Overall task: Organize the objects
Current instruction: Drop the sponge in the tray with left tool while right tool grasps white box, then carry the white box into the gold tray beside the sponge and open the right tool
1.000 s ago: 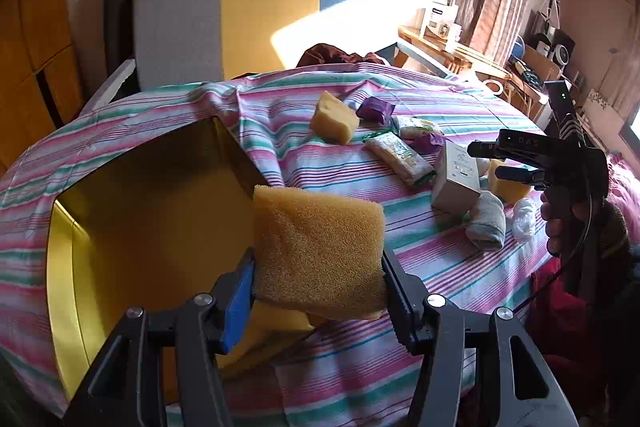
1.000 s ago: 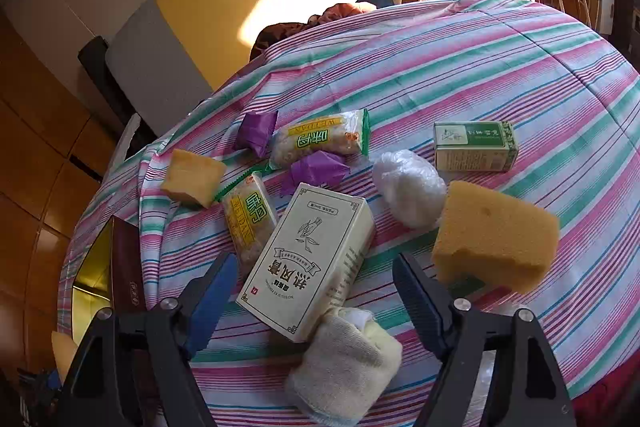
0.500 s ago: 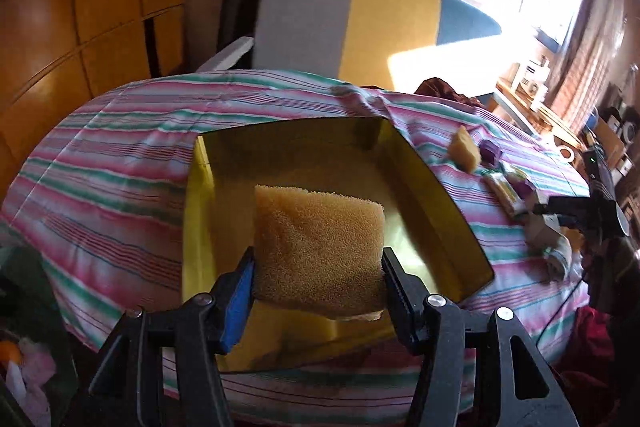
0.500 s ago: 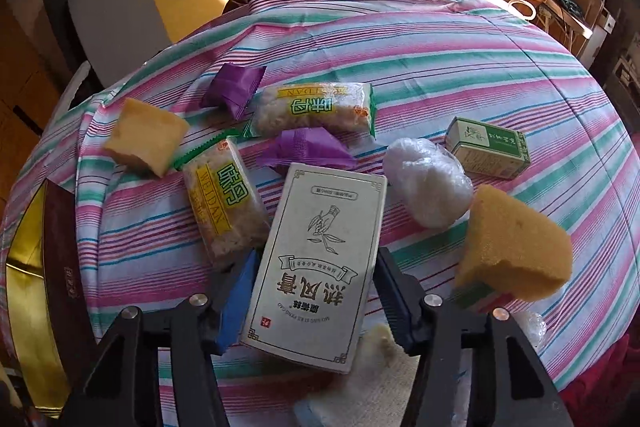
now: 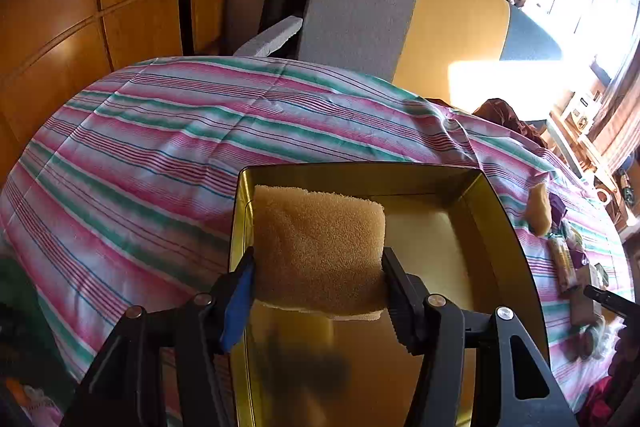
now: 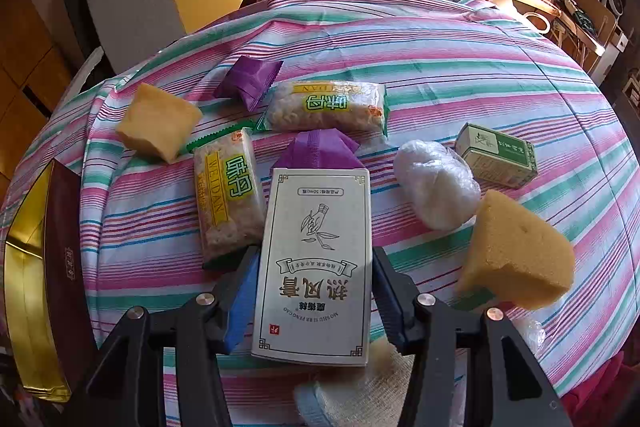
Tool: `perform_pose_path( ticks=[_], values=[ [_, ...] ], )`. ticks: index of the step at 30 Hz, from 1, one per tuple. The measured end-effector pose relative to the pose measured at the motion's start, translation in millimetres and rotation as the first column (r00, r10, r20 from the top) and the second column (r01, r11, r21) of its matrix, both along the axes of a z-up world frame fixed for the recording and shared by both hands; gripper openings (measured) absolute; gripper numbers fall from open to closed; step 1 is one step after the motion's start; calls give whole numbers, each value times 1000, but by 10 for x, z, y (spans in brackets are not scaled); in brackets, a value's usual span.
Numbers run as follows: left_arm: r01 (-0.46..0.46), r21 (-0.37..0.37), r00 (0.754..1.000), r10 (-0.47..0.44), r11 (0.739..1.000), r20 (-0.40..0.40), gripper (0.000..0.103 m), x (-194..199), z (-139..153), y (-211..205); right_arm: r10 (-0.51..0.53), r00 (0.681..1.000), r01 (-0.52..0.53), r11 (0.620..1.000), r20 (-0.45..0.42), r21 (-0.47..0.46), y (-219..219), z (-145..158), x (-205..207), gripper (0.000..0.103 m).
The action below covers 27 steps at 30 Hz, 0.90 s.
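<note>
My left gripper (image 5: pixel 319 259) is shut on a yellow sponge (image 5: pixel 318 227) and holds it over the near left part of an open gold tin (image 5: pixel 502 227) on the striped tablecloth. In the right wrist view my right gripper (image 6: pixel 315 259) is shut on a white carton with a printed hand (image 6: pixel 316 223), both pads pressing its long sides. Around it lie two snack packets (image 6: pixel 226 195) (image 6: pixel 326 105), two purple sachets (image 6: pixel 248 79) (image 6: pixel 318 151), two more sponges (image 6: pixel 156 123) (image 6: pixel 516 259), a plastic-wrapped white lump (image 6: pixel 436 185) and a small green box (image 6: pixel 496 155).
A rolled white cloth (image 6: pixel 360 391) lies under the right gripper near the table's front edge. The gold tin (image 6: pixel 22 267) sits at the table's left end. A grey, yellow and blue chair back (image 5: pixel 400 11) stands behind the table, with wooden cabinets (image 5: pixel 100 7) to the left.
The left gripper carried the sponge leftward to above the gold tin. The right gripper moved down over the white carton and closed on its sides.
</note>
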<state>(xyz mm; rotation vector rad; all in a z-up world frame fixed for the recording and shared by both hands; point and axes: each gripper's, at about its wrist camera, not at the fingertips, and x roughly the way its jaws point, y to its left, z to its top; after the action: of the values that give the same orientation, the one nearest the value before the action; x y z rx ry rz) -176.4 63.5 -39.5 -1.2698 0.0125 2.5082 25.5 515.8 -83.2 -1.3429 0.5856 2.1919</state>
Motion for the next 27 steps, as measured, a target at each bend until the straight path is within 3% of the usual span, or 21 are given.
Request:
perform_pose_path(
  ticks=[12, 14, 17, 21, 27],
  values=[
    [-39, -166, 999, 42, 985, 16, 63, -526, -394, 237, 39, 999, -40, 999, 27, 33, -42, -48, -55, 52],
    [-44, -183, 999, 46, 982, 6, 73, -529, -388, 234, 42, 999, -43, 998, 28, 44, -57, -50, -61, 52],
    [-59, -171, 998, 52, 983, -46, 91, -481, -279, 186, 36, 999, -36, 999, 17, 38, -46, -45, -50, 51],
    [-84, -152, 992, 69, 985, -105, 89, -360, -93, 71, 37, 999, -36, 999, -17, 35, -60, 24, -28, 51],
    [-114, -76, 983, 101, 991, -153, 89, 161, 111, -259, 28, 991, -21, 999, -135, 47, -131, 378, 30, 51]
  ],
)
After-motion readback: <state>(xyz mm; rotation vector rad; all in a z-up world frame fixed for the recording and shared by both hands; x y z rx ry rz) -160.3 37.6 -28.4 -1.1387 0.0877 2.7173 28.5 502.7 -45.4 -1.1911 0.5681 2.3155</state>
